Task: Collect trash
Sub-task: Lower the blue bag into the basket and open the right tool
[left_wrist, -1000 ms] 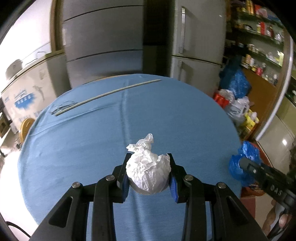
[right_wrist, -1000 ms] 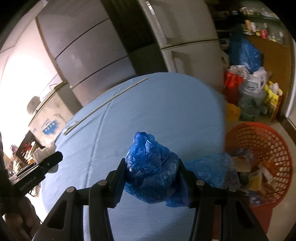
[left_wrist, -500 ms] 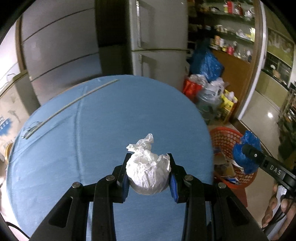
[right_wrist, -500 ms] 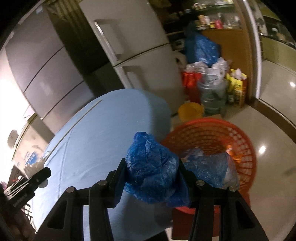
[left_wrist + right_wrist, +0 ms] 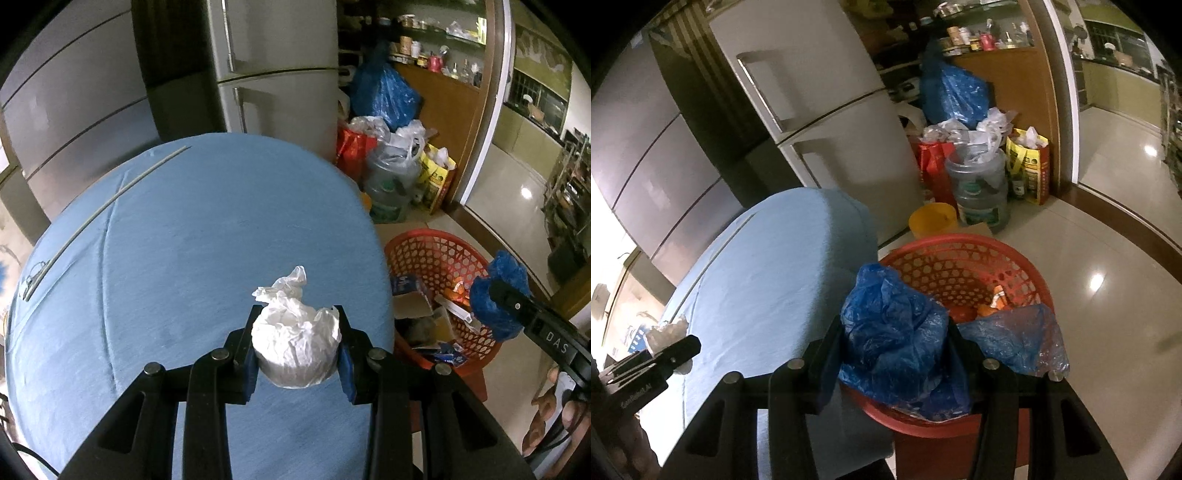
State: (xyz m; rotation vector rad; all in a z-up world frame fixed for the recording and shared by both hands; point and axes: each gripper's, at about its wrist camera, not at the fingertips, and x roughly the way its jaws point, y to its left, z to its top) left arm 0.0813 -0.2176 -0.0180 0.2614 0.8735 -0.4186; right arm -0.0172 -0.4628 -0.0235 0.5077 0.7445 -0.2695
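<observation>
I couldn't make out the basket's contents at five o'clock, hidden behind the blue bag.

each view looks forward and down along its own tongs, close behind them. the left view sits over the blue tabletop, with the basket at its right edge. the right view hangs at the tabletop's edge, above the basket. both share the tabletop, basket, fridge and each other's tongs.
</observation>
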